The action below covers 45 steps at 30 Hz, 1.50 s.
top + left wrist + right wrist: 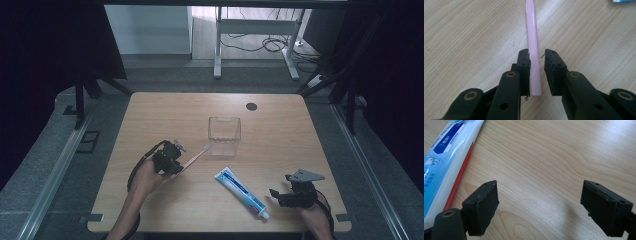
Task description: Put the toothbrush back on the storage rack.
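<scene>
A pink toothbrush point(196, 155) points its head at the foot of a clear plastic cup point(224, 135) in mid-table. Its handle end lies between the jaws of my left gripper point(179, 166). In the left gripper view the pink toothbrush point(532, 30) rests against one pad, with a gap to the other, so my left gripper point(537, 53) is open. A blue-and-white toothpaste tube point(242, 194) lies flat at the front. My right gripper point(275, 195) stands open just right of its cap. In the right gripper view the toothpaste tube point(446, 147) lies left of my right gripper point(540, 187), whose jaws are wide apart over bare wood.
The wooden table point(280, 130) has a dark cable hole point(251, 106) at the back. A corner of the toothpaste tube point(624, 0) shows at the top right of the left gripper view. Metal desk legs point(218, 50) and cables stand beyond the far edge.
</scene>
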Tool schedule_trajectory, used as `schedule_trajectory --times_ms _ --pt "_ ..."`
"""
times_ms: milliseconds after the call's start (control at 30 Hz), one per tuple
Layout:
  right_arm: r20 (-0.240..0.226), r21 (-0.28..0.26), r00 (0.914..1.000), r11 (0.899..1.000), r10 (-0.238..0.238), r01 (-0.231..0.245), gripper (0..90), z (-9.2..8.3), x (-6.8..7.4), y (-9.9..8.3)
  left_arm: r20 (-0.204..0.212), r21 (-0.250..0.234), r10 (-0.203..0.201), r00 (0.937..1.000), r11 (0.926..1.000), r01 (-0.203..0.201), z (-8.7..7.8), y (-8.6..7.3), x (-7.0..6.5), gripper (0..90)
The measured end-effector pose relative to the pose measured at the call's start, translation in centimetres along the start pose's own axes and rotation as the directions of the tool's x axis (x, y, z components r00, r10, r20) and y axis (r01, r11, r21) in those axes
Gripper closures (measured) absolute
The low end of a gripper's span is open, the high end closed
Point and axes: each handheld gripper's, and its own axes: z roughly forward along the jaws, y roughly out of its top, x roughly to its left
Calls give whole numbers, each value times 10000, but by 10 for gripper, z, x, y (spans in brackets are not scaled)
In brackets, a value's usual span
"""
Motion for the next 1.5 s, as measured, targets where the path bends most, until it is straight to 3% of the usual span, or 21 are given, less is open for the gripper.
schedule_trajectory --times_ms 200,400,533,867,1100,1233,1267,1333,1500 --pt "-53 56 10000 10000 12 -12 156 0 0 0 1 586 304 9995 9978 -304 4 18 4 722" --pt "-71 72 10000 10000 -18 18 160 0 0 0 40 849 368 9993 9957 -370 10 31 4 699" --pt "-84 64 10000 10000 -11 11 160 0 0 0 20 1339 714 9974 9885 -710 18 44 4 689" --pt "-114 67 9999 10000 -17 18 161 1 0 0 82 1768 828 9965 9808 -829 34 59 7 675" --pt "-128 63 9999 10000 4 -4 161 1 0 0 228 2050 599 9979 9767 -633 43 62 8 683" --pt "-117 51 9999 10000 2 -1 161 0 0 0 259 2015 458 9986 9782 -501 44 62 9 761" --pt "-119 45 9999 10000 9 -8 162 0 0 0 139 1991 238 9996 9796 -261 44 62 9 774" --pt "-122 45 9999 10000 11 -11 162 0 0 0 114 2037 169 9998 9789 -189 43 62 10 786" --pt "-117 55 9999 10000 9 -8 163 1 0 0 240 1713 -162 9996 9852 119 38 60 13 788"
